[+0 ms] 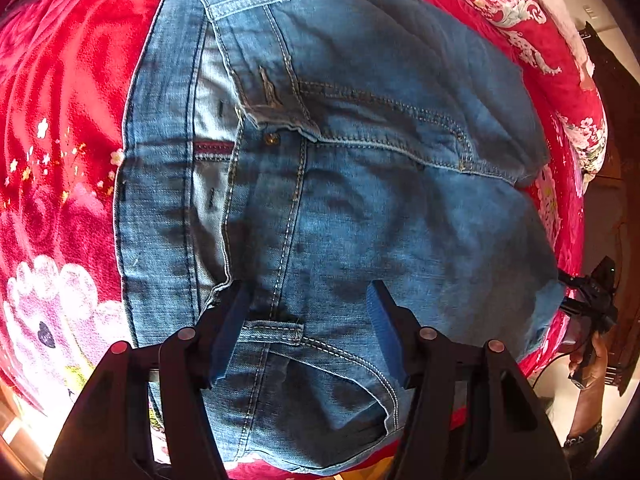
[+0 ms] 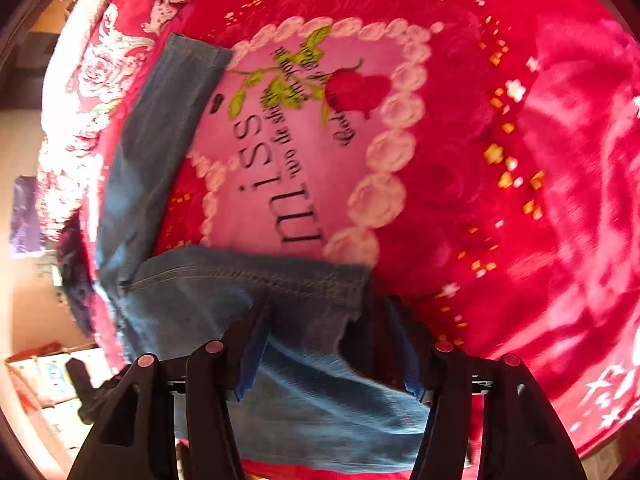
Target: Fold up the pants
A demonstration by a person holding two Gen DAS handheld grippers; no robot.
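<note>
so, starting at the left: the blanket (image 1: 68, 92), red with pink flowers, covers the bed and gives a flat place for folding. the jeans (image 1: 360, 200) lie spread on it, waist end under the left gripper (image 1: 308, 320), with waistband, rivet and pocket seams showing. that gripper points steeply down over the fly and front pocket, jaws about half apart, blue pads (image 1: 384, 332) clear of the denim, nothing held. it seems poised there to pick a hold near the waist, though whether it touches the cloth i cannot tell.

further right, at the bed's edge, a hand (image 1: 592, 360) holds the other tool.

in the right view, one leg (image 2: 160, 136) runs up along the blanket's pink heart, and the other leg (image 2: 248, 284) lies across, its hem (image 2: 352, 292) just ahead of the right gripper (image 2: 332, 344). these jaws also stand roughly half open; denim lies between and beneath them, but the pads do not pinch it. the spot suits a grasp on the hem, likely to bring the legs together. the fold looks barely begun, legs still splayed.
</note>
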